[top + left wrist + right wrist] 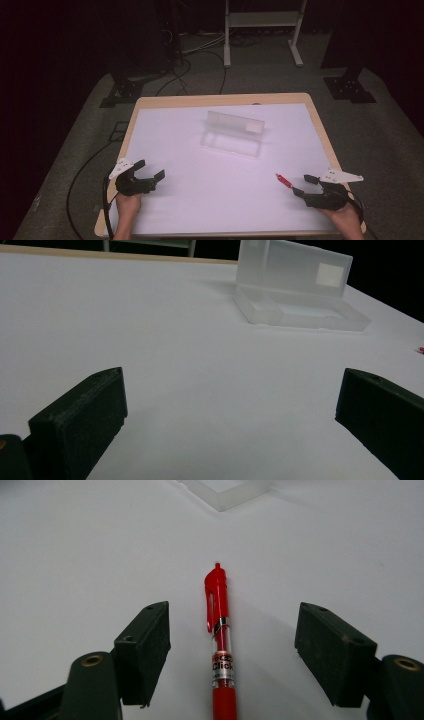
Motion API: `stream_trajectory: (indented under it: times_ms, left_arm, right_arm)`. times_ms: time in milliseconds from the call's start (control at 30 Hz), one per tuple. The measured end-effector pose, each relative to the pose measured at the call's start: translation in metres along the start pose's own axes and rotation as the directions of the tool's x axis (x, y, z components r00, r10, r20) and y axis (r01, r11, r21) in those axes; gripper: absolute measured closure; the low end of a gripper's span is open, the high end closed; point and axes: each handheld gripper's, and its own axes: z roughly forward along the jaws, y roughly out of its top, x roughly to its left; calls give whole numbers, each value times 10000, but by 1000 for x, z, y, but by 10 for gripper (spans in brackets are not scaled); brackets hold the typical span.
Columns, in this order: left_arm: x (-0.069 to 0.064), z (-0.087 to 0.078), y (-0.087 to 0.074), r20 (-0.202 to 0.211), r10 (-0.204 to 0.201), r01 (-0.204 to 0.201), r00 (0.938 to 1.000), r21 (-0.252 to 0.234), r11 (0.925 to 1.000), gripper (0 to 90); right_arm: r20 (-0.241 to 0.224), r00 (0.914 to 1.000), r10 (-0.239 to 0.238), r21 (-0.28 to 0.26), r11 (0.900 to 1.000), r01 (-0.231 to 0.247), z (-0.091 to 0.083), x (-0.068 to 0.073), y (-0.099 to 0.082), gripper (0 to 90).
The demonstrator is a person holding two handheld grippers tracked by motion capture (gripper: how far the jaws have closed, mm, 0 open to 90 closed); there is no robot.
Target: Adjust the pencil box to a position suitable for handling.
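From the high view, I am looking at the red click pen lying on the white table just ahead of my right gripper, with my left gripper resting well apart. In the left gripper view, jaws spread and empty, I am facing the open translucent plastic case, far off and not obstructing. In the right gripper view, I am straddling the pen with jaws spread wide; it looks light, stiff and slippery, so I am favouring the barrel near the label.

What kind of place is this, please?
Probably a lab or studio set up for recording: a white-topped table in a dark room, cables on the carpeted floor, and a metal stand's white frame behind.
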Motion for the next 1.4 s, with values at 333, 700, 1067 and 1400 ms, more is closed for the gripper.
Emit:
stream_trajectory:
  times_ms: [333, 700, 1067, 1400]
  left_arm:
    - [1, 0, 0, 26, 6, -6, 10000, -32, 10000, 0]
    - [0, 0, 0, 83, 82, -82, 9999, -24, 10000, 0]
    - [0, 0, 0, 121, 58, -58, 9999, -7, 10000, 0]
    - [1, 0, 0, 110, 16, -15, 9999, -46, 10000, 0]
  right_arm:
    - [-355, 9968, -710, 26, 9975, 711, 0, 7, 22, 287]
    - [-745, 9806, -1813, 589, 9808, 1859, 17, 17, 67, 284]
    - [-1264, 9698, -2085, 693, 9734, 2183, 37, 18, 93, 274]
    - [-1528, 9614, -2289, 782, 9669, 2427, 55, 21, 115, 273]
